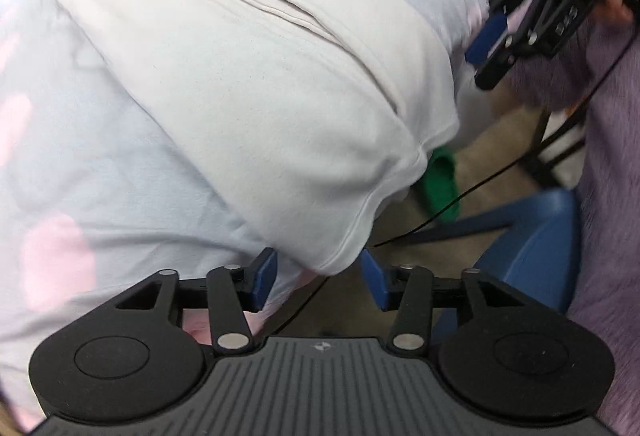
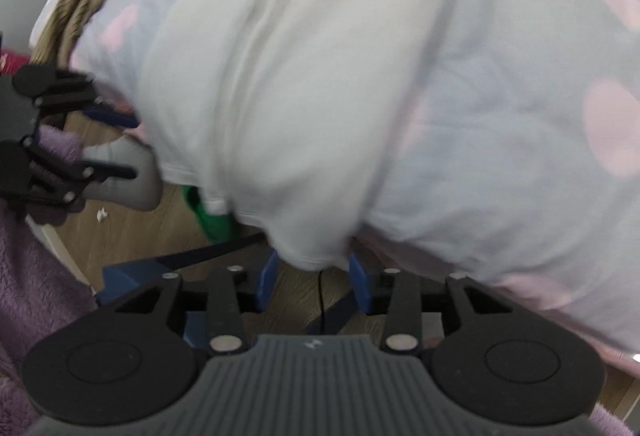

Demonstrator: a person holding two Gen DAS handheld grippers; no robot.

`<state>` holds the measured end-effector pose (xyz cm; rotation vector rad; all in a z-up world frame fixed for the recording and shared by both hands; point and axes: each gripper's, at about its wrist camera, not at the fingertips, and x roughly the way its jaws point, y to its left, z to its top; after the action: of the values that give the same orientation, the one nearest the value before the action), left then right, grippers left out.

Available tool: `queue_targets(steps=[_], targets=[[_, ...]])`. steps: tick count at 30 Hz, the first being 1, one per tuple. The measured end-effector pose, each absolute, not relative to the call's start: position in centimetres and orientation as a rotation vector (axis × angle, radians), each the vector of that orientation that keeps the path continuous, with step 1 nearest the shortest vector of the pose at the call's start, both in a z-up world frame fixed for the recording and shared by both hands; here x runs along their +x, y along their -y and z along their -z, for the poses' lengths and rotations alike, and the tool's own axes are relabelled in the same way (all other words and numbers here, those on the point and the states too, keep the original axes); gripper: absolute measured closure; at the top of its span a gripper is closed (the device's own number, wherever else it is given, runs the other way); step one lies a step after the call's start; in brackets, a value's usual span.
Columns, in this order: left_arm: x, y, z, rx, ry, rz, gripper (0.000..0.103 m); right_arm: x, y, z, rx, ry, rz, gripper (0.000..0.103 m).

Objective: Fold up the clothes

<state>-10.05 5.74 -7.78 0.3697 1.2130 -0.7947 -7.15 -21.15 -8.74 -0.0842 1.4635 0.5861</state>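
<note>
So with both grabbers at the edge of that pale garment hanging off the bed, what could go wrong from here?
1. The pale garment overhangs the edge of the spotted bedding; with the left gripper and right gripper both open, it might slide to the floor.
2. A thin black cable runs just below the hem and could snag.
3. A green slipper lies under that corner, so fallen cloth might land on it.

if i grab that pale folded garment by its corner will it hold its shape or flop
Probably flop: the pale folded garment already droops over the bed's edge, its hem corner hanging between the left tongs. It looks thin and soft, so likely light. The layered folds may slide apart if it is lifted from one corner.
</note>
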Motion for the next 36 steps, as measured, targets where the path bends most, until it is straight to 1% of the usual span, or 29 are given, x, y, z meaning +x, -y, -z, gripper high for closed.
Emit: queue_targets(steps=[4,8,10,11,12,13,14,16,17,22,27,32,36], targets=[[-9.0,-5.8,8.9,0.310,-1.248,0.778,0.056,-6.6,22.1,10.8,0.022,-1.445,-0.615,0.060],[-8.0,-5.8,9.9,0.259,-1.255,0.777,0.056,-6.9,21.4,12.5,-0.018,-1.367,-0.649,0.060],[-7.7,-5.4,10.3,0.228,-1.259,0.783,0.056,-7.0,21.2,13.3,0.003,-1.364,-0.658,0.060],[-7.7,-5.2,10.5,0.226,-1.259,0.780,0.057,-7.1,21.1,13.4,-0.005,-1.365,-0.663,0.062],[-7.8,-5.0,10.6,0.224,-1.260,0.777,0.057,-7.2,20.9,13.6,-0.012,-1.367,-0.667,0.072],[-7.7,-5.1,10.6,0.221,-1.259,0.776,0.062,-7.2,20.8,13.6,-0.021,-1.370,-0.671,0.078],[-7.4,-5.4,10.5,0.215,-1.261,0.778,0.077,-7.2,21.1,13.3,-0.029,-1.379,-0.672,0.086],[-6.5,-5.9,10.5,0.192,-1.288,0.782,0.092,-7.1,21.8,12.6,-0.021,-1.402,-0.687,0.089],[-6.2,-6.5,10.4,0.174,-1.300,0.789,0.094,-7.0,22.1,12.3,-0.020,-1.415,-0.694,0.090],[-6.6,-6.5,10.1,0.159,-1.320,0.849,0.096,-6.9,22.7,11.4,-0.027,-1.461,-0.707,0.091],[-7.1,-5.6,8.5,0.149,-1.319,0.949,0.096,-7.5,22.6,9.5,0.009,-1.445,-0.780,0.091],[-6.0,-7.5,4.6,0.094,-1.274,1.030,0.096,-7.1,23.8,5.3,0.071,-1.358,-0.878,0.091],[-4.5,-9.7,1.5,0.031,-1.199,1.051,0.096,-5.8,26.0,2.4,0.216,-1.243,-0.910,0.092]])
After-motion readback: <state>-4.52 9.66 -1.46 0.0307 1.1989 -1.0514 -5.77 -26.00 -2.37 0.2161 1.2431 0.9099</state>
